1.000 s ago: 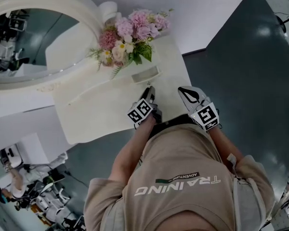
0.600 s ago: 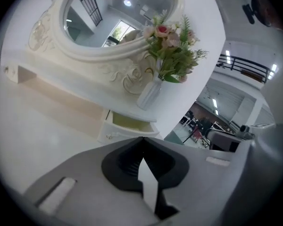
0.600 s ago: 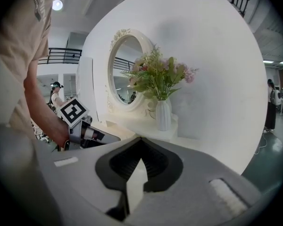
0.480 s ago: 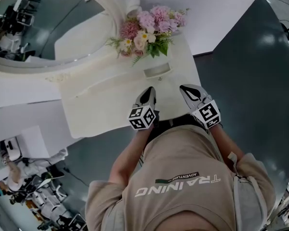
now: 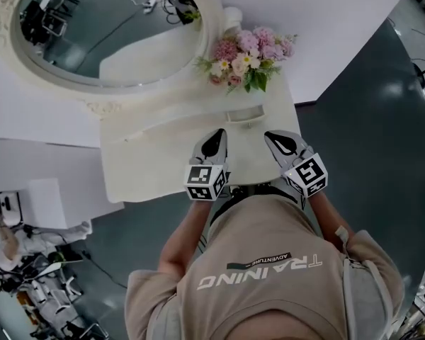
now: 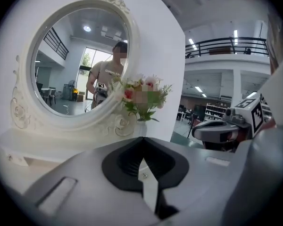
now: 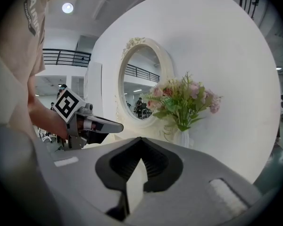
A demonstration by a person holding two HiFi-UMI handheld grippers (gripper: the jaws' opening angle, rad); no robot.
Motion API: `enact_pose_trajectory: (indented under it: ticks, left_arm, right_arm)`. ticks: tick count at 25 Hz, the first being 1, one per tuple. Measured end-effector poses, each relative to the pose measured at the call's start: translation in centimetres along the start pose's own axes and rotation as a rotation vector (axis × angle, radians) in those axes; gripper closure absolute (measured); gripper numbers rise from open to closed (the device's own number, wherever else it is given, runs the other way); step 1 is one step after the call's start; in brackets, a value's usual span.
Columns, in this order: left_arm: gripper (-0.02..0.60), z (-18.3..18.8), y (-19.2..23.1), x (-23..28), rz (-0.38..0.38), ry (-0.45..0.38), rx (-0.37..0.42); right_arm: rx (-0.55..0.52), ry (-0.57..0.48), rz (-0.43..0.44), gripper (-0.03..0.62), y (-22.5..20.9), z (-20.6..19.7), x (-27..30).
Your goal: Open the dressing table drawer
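Left tongs (image 5: 217,136) and right tongs (image 5: 273,137): both pressed together, empty, hovering over the table's (image 5: 149,163) near edge. Drawer sits under that edge, hidden from you. Risk: reach down blind with the tongs closed and you bump the front, missing the handle.

One white dressing table (image 5: 149,163) is carrying one oval mirror (image 5: 106,34), one bouquet of flowers (image 5: 249,57) and one small rectangular dish (image 5: 244,113). One person (image 5: 269,261) is holding two grippers: a left gripper (image 5: 214,134) and a right gripper (image 5: 273,136).
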State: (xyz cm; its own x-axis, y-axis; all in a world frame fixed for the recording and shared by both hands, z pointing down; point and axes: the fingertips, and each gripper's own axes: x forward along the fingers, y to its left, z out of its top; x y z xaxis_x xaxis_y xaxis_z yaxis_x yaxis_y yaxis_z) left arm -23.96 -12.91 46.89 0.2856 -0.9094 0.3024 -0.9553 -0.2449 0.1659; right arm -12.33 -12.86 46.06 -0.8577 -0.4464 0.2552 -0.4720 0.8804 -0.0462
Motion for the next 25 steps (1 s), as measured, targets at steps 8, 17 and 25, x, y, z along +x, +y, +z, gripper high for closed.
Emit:
enact_pose_trajectory:
  ticks: [8, 17, 25]
  left_arm:
    - [0.566, 5.7, 1.9, -3.3, 0.055, -0.106, 0.062]
    - [0.565, 9.1, 3.2, -5.4, 0.084, -0.182, 0.127]
    - [0.564, 9.7, 3.1, -5.1, 0.062, -0.180, 0.136]
  right_arm:
    - [-0.099, -0.093, 0.007, 0.591, 1.3, 6.5, 0.4]
    - [-0.148, -0.139, -0.021, 0.591, 2.1, 10.5, 1.2]
    - [-0.160, -0.155, -0.047, 0.591, 1.9, 11.8, 1.1]
